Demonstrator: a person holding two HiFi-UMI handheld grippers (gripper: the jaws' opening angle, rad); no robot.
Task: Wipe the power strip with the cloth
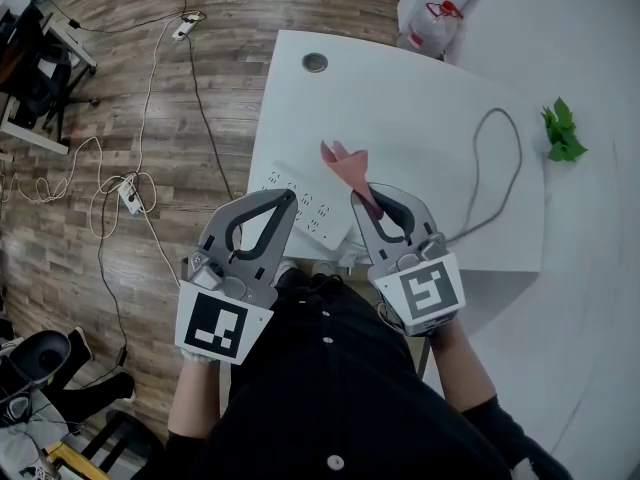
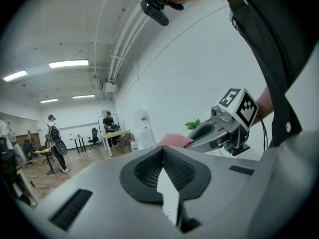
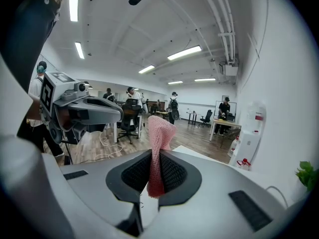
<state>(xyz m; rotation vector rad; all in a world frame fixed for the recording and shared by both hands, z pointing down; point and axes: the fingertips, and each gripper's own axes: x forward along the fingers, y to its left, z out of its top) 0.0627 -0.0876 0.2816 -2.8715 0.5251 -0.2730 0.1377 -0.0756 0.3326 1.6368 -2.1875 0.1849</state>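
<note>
Power strip (image 1: pixel 312 213), white with rows of sockets, lies flat near the front edge of the white table (image 1: pixel 420 108), just ahead of both grippers. The pink cloth (image 1: pixel 345 161) sticks out past the strip's right end, a crumpled fold pinched in the right gripper (image 1: pixel 362 198). In the right gripper view the mesh fabric (image 3: pixel 158 133) is clamped between the closed black pads (image 3: pixel 174 171) and rises from them. The left gripper (image 1: pixel 290 198) sits over the strip's middle with its jaws together and nothing between them. Whether its tips touch the strip cannot be told. A grey cable (image 1: pixel 500 158) loops across the table to the right, and a green leafy sprig (image 1: pixel 562 133) lies further right. Beyond the table's left edge is wooden floor (image 1: pixel 90 268) with loose cords.
</note>
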